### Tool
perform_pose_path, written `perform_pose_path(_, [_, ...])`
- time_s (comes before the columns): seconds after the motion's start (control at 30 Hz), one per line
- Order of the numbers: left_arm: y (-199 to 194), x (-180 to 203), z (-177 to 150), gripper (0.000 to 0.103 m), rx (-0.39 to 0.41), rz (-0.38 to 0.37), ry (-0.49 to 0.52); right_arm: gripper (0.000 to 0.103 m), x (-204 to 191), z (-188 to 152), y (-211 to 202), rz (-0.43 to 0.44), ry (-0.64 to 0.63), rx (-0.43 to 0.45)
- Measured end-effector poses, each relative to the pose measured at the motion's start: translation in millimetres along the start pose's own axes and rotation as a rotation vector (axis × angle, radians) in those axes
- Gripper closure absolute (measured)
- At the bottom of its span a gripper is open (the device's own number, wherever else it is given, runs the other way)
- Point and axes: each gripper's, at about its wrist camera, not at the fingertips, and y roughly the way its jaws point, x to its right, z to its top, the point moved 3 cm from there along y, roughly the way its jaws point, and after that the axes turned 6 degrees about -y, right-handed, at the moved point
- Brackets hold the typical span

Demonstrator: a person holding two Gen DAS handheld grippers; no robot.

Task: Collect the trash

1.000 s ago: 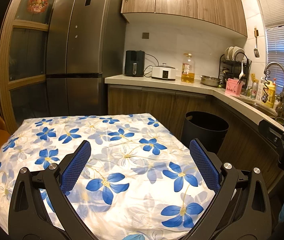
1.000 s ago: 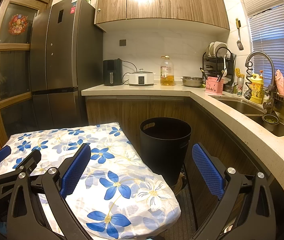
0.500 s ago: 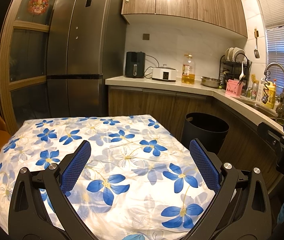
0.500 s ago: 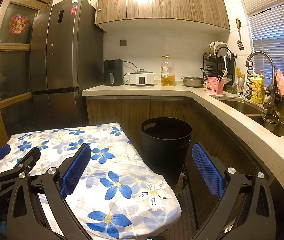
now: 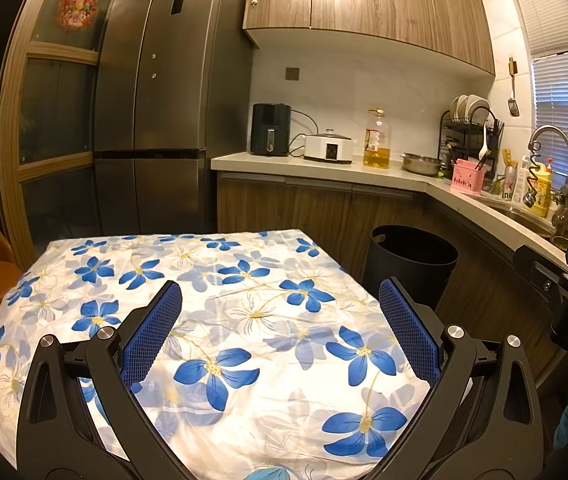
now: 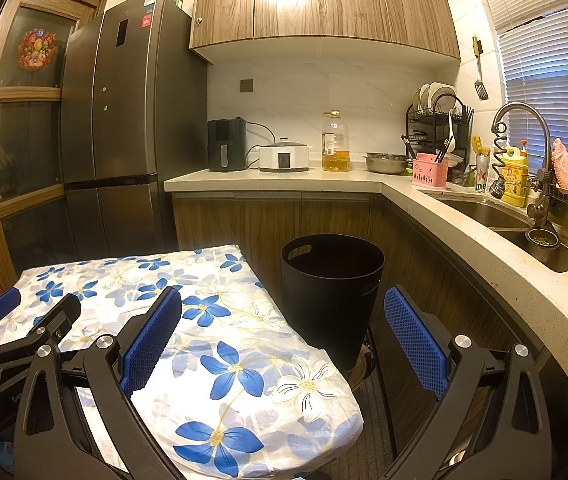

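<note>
**Two open hand-held grippers, no trash in sight**

Both tools are spread wide and hold nothing. We see the left hand-held gripper [image 5: 279,322] poised above the flowered cloth [image 5: 219,304] that covers the desk, its blue pads [image 5: 151,336] well apart with only fabric between them. The right hand-held gripper [image 6: 284,340] hangs over the desk's right edge, one pad above the cloth and the other out over the gap beside the cabinets [image 6: 267,220]. We judge that both are held level and released because nothing has been picked yet; they read as waiting or scanning.

Outward from the right tool, the black bin [image 6: 332,292] stands on the floor just beside the desk corner, mouth open and upright, almost straight ahead between the pads. From the left wrist view the same bin [image 5: 412,260] sits ahead and to the right, past the desk edge. Its place close to the desk makes sense to us: a short carry from cloth to bin.

As for the trash itself, we cannot find any on the cloth in either view. The counter [image 6: 364,178] beyond carries kitchen things, none clearly rubbish.
</note>
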Motion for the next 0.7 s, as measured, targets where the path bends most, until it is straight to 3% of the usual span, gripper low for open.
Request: perform_pose_path(0.7, [0.3,0.1,0.2,0.006,0.001,0.000,0.003,0.006,-0.1,-0.4,-0.1,-0.001,0.003,-0.001])
